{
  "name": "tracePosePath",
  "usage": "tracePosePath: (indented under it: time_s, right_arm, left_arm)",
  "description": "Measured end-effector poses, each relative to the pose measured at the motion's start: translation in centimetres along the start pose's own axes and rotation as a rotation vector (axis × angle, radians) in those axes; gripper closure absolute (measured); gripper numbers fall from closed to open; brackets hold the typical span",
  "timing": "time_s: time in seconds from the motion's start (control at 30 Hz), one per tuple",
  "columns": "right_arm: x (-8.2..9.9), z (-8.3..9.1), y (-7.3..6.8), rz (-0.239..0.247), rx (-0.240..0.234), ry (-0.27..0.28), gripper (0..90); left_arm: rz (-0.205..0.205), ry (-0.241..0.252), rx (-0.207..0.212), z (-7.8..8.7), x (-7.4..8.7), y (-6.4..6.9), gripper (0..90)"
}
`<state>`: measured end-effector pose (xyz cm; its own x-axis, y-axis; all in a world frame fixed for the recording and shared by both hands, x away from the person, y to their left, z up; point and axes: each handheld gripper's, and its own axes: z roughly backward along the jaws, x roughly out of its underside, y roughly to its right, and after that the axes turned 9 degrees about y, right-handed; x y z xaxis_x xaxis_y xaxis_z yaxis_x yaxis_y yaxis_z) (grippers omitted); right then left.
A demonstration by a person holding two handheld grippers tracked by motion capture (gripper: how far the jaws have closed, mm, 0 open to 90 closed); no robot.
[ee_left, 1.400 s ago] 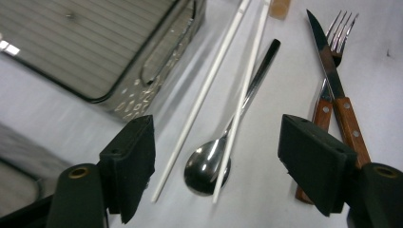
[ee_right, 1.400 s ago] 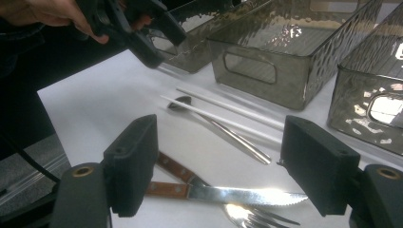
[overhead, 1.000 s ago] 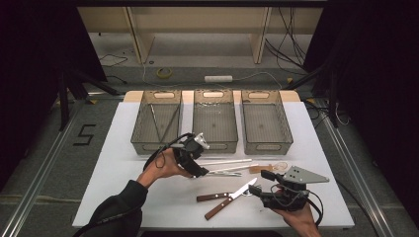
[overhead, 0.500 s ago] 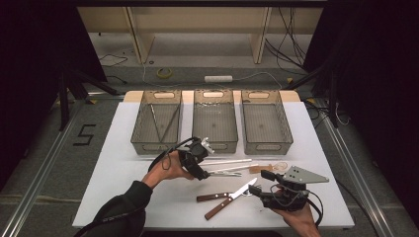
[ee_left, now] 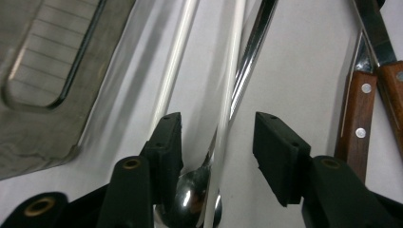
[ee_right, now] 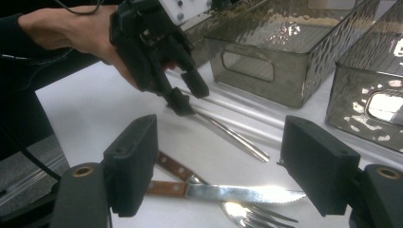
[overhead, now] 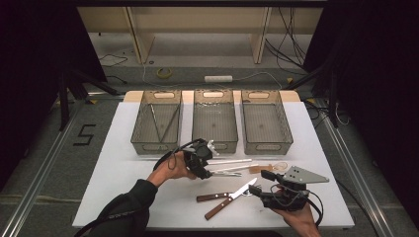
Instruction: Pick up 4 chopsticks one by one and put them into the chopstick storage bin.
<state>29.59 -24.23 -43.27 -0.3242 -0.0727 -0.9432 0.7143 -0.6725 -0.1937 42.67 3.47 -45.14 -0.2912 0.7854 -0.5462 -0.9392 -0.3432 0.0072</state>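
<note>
My left gripper [overhead: 210, 170] points down at the utensils in front of the bins. In the left gripper view its jaws [ee_left: 216, 137] have just been closing and stand astride a metal spoon [ee_left: 190, 202] and a thin white stick [ee_left: 230, 90], with a gap still showing beside the pads. A second white stick [ee_left: 176, 61] lies just outside them. My right gripper [overhead: 261, 182] rests open at the near right. Below it lie a wooden-handled knife [ee_right: 237, 192] and a fork [ee_right: 259, 216]. The right gripper view also shows the left gripper [ee_right: 190, 97] over the spoon handle [ee_right: 233, 135].
Three grey see-through bins stand in a row at the back: left [overhead: 141, 131], middle [overhead: 215, 143] and right [overhead: 267, 145]. The left one holds long thin sticks. Two wooden-handled knives [overhead: 222, 200] lie near the front edge. A pale utensil [overhead: 269, 168] lies right of the spoon.
The left hand has shifted right and down onto the spoon and white stick, and its jaws have narrowed. The right hand has stayed where it was.
</note>
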Motion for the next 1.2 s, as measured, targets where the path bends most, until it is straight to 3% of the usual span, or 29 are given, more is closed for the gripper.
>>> tracePosePath:
  time_s: [0.17,0.43,0.9,1.2]
  right_arm:
    - [0.0,0.0,0.0,0.005,-0.001,0.000,29.7]
    - [0.0,0.0,0.0,0.003,0.000,-0.001,29.6]
    - [0.0,-0.1,0.0,0.007,0.000,0.001,29.7]
    - [0.0,-0.1,-0.1,0.008,0.000,0.000,29.7]
  left_arm:
    - [-0.027,-0.033,0.012,-0.8,-0.3,0.1,60.0]
    - [-0.029,-0.054,0.036,-1.4,-0.1,-0.1,71.3]
    - [-0.052,-0.046,0.082,-0.8,-0.3,0.0,81.9]
    - [-0.037,-0.036,0.098,-0.7,-0.2,-0.2,83.9]
